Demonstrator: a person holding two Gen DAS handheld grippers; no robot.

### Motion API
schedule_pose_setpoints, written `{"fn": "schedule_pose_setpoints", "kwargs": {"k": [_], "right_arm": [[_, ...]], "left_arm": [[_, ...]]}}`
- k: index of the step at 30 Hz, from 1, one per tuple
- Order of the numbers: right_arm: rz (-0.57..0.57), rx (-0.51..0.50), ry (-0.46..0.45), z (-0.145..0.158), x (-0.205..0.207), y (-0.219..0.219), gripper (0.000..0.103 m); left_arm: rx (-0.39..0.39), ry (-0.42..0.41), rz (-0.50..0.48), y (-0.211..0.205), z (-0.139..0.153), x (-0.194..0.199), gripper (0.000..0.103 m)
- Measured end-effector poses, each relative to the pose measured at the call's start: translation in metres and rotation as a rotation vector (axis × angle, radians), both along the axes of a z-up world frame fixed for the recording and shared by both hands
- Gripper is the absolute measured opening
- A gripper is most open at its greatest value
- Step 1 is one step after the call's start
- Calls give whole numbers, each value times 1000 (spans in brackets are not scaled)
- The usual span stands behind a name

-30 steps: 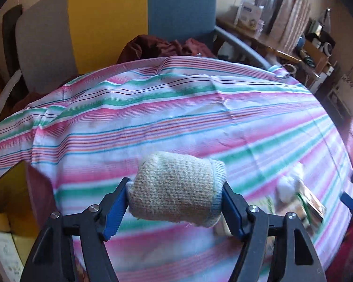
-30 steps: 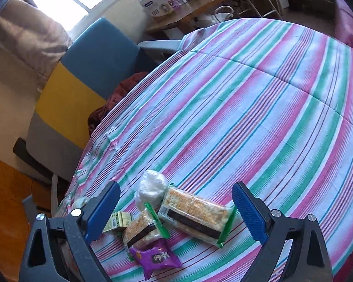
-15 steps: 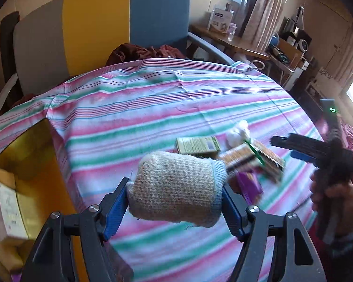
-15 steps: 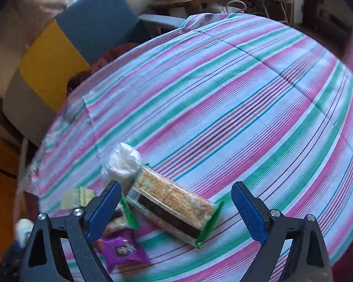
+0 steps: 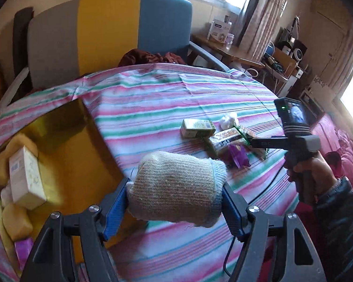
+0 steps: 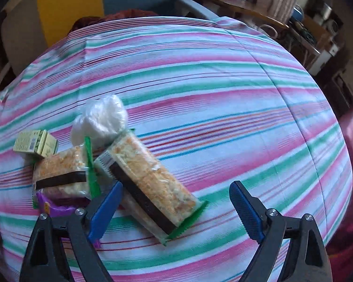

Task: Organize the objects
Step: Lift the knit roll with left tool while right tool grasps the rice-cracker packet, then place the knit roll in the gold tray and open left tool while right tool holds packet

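Observation:
My left gripper [image 5: 175, 199] is shut on a rolled beige sock [image 5: 176, 189], held above the striped table beside a yellow box [image 5: 66, 155] that holds a white carton [image 5: 26, 176] and yellow sponges. My right gripper [image 6: 175, 208] is open and empty, hovering over a long snack pack [image 6: 150, 185]. Next to it lie a second snack pack [image 6: 61, 176], a purple packet [image 6: 56, 205], a white plastic bundle [image 6: 101, 119] and a small green box [image 6: 35, 142]. The right gripper also shows in the left wrist view [image 5: 254, 141], over the same pile.
A striped cloth [image 6: 223, 94] covers the round table. A grey, yellow and blue armchair [image 5: 110, 35] with dark red clothing stands behind it. A cluttered side desk [image 5: 235, 51] is at the far right.
My left gripper has carried the sock leftward and back, bringing the yellow box into view. My right gripper has moved down and closer over the long snack pack.

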State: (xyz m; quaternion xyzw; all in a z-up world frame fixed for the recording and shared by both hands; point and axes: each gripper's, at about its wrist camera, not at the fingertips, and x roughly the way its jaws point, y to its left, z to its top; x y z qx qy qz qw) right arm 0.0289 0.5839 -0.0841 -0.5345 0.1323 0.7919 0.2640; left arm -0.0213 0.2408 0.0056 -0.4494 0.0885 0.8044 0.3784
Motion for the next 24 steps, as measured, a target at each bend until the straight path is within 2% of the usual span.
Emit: {"fn": "schedule_pose_setpoints", "kwargs": {"k": [2,4,6,9,13,24], "right_arm": [[35,35,-17,-4,-6,-4,91],[64,24,-41,-11,-9,-11,71],[64,-7,-4,-7,-8,-11,53],[61,4,-11,-7,-7,-14,52],[20,-45,13,-9,-4,-7,53],[34,10,1,-8,-1,-15,52]], "left_arm": [[11,-11,16,-13,-2,3,73],[20,-12,39,-27,-3,6,73],[25,-8,69,-43,-4,8,73],[27,3,118,-66,-5,11,73],[35,1,218,-100,-10,10,73],[39,-13,473,-204,-21,0,73]]}}
